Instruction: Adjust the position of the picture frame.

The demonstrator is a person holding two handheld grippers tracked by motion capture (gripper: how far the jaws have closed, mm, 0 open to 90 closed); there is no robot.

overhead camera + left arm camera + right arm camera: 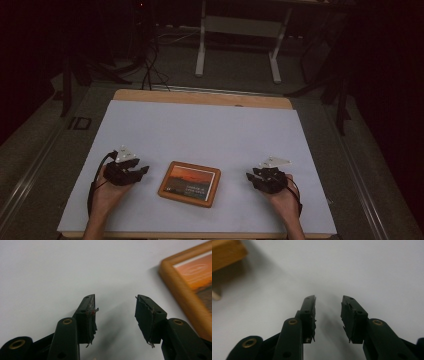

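A wooden picture frame (190, 183) lies flat on a white table cover (200, 135), near the front edge of the table and roughly midway between a person's two hands, each of which holds a black two-jaw gripper. The frame holds a print of an orange sunset over dark ground, with a pale border inside the wood. Seen from the high view, the left gripper (142, 170) sits just to the left of the frame, its tips pointing toward the frame's near left side without touching it, while the right gripper (248, 176) sits farther off on the other side, its tips turned inward toward the frame across a strip of bare cover. In the left gripper view, the left gripper's (115, 305) jaws stand apart with nothing between them but the white cover, and the frame's (186, 292) wooden edge and orange print run along the right of the picture, beside the right-hand jaw and clear of it. In the right gripper view, the right gripper's (328, 305) jaws likewise stand apart and empty, worn tape fraying on their inner faces, with a corner of the frame (225, 252) at the upper left, well apart from the tips. Beyond the table, on a dim floor, stand the white legs of a second table (240, 45) and loose black cables (150, 65).
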